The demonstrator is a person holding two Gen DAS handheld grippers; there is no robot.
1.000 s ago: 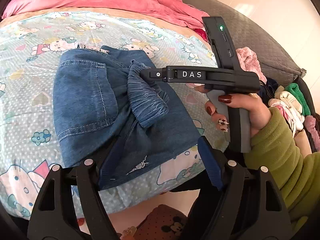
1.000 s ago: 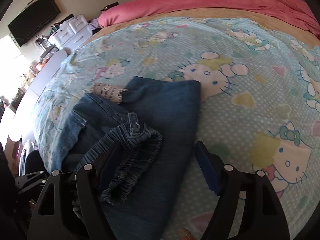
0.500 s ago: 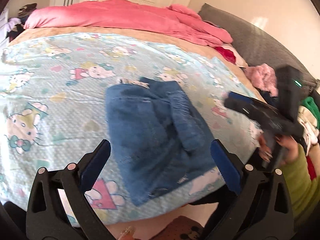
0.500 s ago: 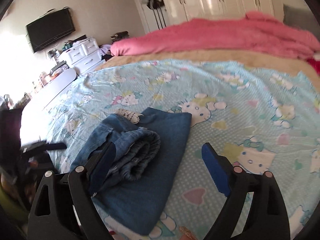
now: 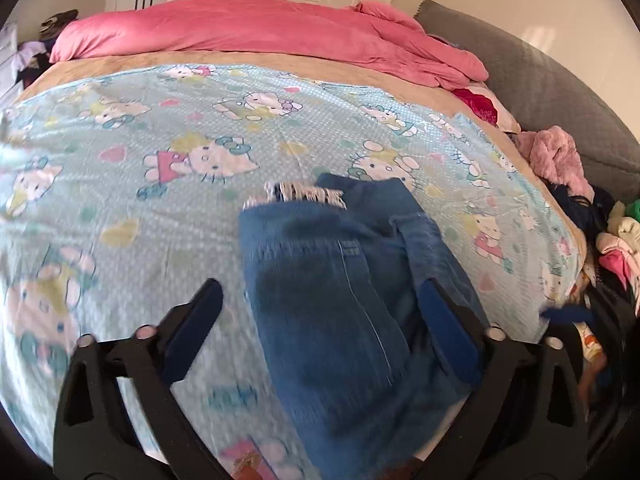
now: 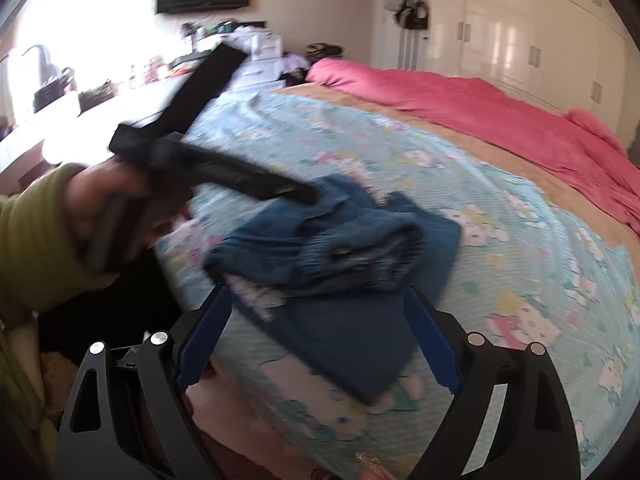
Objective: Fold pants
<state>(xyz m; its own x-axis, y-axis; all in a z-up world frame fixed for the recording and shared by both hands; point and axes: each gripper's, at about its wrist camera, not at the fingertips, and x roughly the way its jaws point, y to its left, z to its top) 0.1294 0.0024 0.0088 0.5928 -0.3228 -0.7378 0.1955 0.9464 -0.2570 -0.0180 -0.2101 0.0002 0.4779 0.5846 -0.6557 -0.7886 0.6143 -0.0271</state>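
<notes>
The left hand-held gripper [image 5: 320,320] is hovering over the near edge of the bed [image 5: 360,68] with its blue-padded fingers [image 5: 192,328] spread wide and gripping nothing, the folded pants [image 5: 344,304] lying between and beyond them in its own view. The right hand-held gripper [image 6: 316,332] is likewise released, its fingers [image 6: 432,348] standing apart on either side of the pants' [image 6: 352,280] near end without closing on the cloth. In the right wrist view the person's hand [image 6: 104,208], in an olive-green sleeve [image 6: 32,240], is clasping the black handle of the left hand-held gripper to the left of the pants, though the picture is blurred there. The pants are sitting near the bed's front edge, toward its right-hand corner in the left wrist view, folded into a compact denim bundle with a gathered waistband lying on top and a frayed white hem [image 5: 300,194] showing at the far side. They are resting on a light blue cartoon-cat sheet [image 5: 160,160] that is covering most of the bed. A pink blanket [image 5: 260,24] is lying bunched along the bed's far edge. A heap of mixed clothes [image 5: 612,240] is lying off the bed's right edge beside a grey headboard [image 5: 540,80], and white wardrobe doors [image 6: 520,32] are standing against the wall beyond.
</notes>
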